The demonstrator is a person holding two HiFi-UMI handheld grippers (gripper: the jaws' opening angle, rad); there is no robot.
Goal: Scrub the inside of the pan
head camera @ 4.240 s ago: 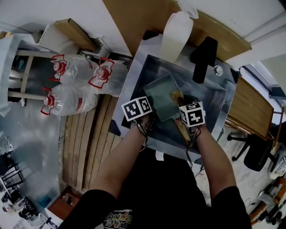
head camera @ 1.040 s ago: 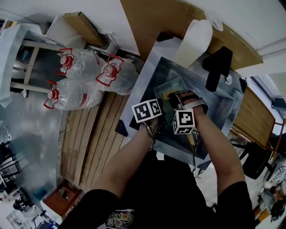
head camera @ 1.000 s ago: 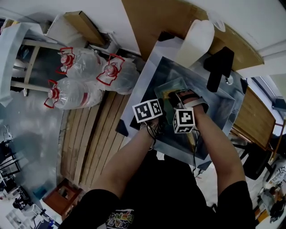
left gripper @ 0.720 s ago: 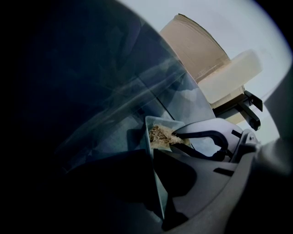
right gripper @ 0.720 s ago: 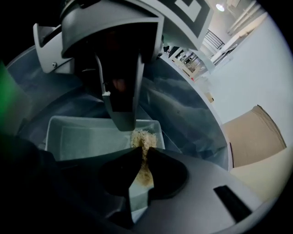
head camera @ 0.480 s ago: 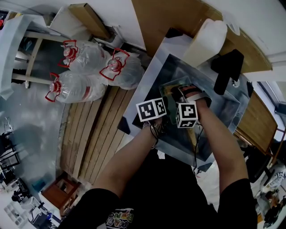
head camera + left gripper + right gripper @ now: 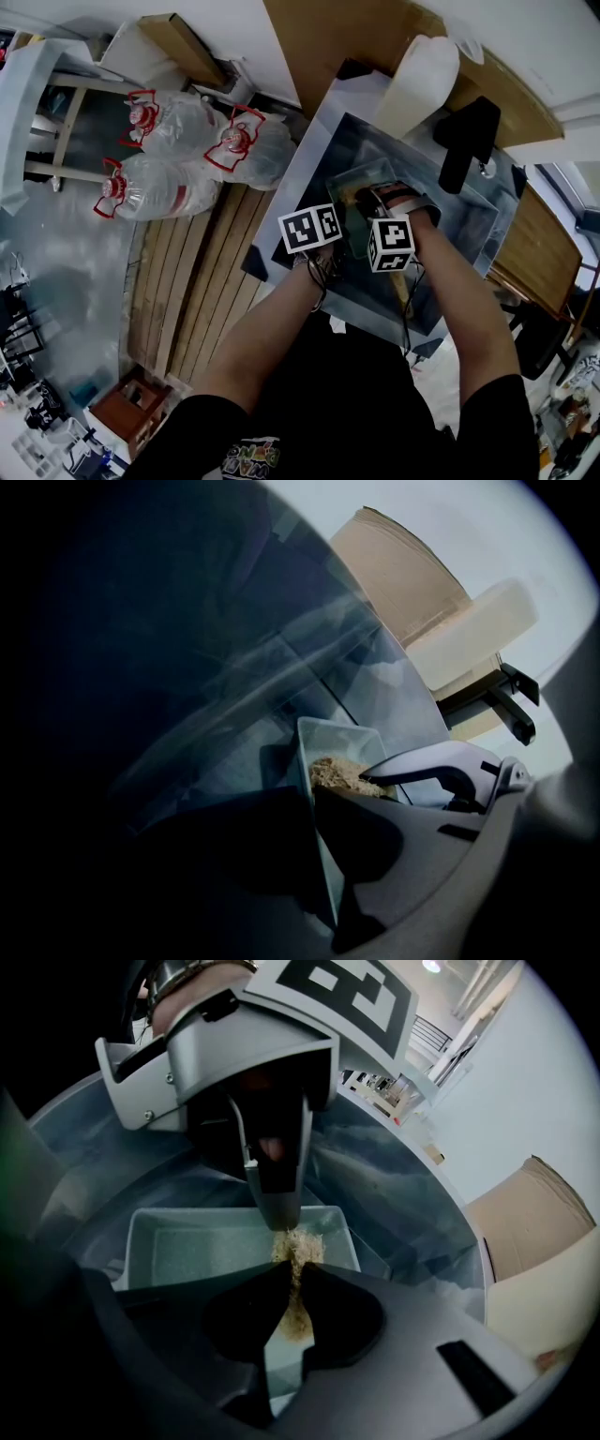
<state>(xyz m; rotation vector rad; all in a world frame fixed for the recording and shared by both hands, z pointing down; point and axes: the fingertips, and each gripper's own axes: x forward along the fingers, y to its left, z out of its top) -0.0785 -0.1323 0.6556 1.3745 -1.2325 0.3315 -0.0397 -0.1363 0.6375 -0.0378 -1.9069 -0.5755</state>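
Looks like proper scrubbing now: compared with a few seconds back, got the right hand-held gripper (image 7: 292,1269) moved in from the pan's near right corner to just beside the left hand-held gripper (image 7: 309,803), jaws clamped on a tan fibrous scrubbing brush (image 7: 298,1246) pressed into the pale green rectangular pan (image 7: 187,1241). Sits in the square stainless steel sink (image 7: 464,220), side wall pinched between the left jaws to steady it. Counting up: one pan, one brush, two grippers, one sink, one white plastic jug (image 7: 422,80), three clear plastic water bottles (image 7: 155,192) on the floor.
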